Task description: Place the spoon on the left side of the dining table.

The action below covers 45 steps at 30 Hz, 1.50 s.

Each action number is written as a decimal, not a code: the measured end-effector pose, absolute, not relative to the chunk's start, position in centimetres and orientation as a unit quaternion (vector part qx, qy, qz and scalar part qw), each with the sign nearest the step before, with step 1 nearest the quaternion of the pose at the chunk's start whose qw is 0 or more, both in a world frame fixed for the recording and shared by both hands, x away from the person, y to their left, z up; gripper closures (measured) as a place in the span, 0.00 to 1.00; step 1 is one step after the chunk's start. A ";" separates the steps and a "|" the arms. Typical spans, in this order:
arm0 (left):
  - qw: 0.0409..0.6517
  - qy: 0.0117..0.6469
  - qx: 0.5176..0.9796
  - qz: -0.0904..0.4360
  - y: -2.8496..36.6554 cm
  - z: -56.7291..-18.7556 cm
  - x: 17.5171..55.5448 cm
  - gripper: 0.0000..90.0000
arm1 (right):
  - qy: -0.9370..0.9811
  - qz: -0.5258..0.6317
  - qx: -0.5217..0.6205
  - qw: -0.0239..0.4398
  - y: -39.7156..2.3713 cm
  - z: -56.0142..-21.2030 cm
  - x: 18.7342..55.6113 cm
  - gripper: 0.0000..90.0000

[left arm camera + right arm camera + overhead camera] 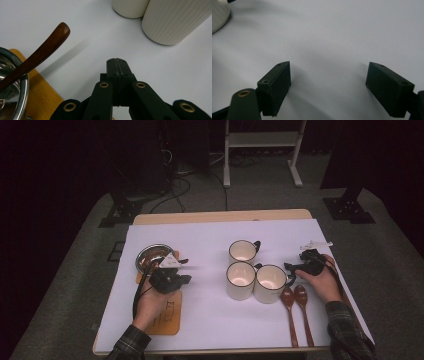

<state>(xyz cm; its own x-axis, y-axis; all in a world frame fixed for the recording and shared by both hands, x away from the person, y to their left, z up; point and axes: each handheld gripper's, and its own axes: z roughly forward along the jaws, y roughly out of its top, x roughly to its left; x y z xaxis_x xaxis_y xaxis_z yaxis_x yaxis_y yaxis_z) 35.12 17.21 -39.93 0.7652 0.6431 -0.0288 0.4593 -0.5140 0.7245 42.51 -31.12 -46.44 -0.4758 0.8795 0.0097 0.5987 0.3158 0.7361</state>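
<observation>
The long brown wooden spoon point(37, 58) leans in the shiny metal bowl point(21, 100) beside the left tongs point(117, 65), which are together and empty, and it looks light, hard and smooth, so pinch its thin handle.

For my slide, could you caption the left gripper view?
Shut left gripper beside a wooden spoon resting in a steel bowl.
</observation>
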 end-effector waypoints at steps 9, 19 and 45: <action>0.377 0.329 0.856 0.125 17.8 -39.8 36.3 1.00 | 0.785 0.348 0.470 0.202 -31.1 -46.4 42.5 0.21; 0.376 0.335 0.854 0.128 18.1 -39.6 37.5 1.00 | 0.786 0.348 0.470 0.202 -31.1 -46.4 42.5 0.21; 0.375 0.351 0.848 0.128 18.7 -39.5 40.5 1.00 | 0.785 0.348 0.470 0.202 -31.1 -46.4 42.5 0.21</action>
<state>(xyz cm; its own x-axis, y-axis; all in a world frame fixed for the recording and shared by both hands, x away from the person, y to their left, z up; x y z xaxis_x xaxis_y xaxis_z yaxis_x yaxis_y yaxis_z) 40.48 18.72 -39.53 0.7206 0.6919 -0.0452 0.4993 -0.4725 0.7263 42.51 -31.12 -46.45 -0.4757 0.8796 0.0094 0.5984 0.3157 0.7364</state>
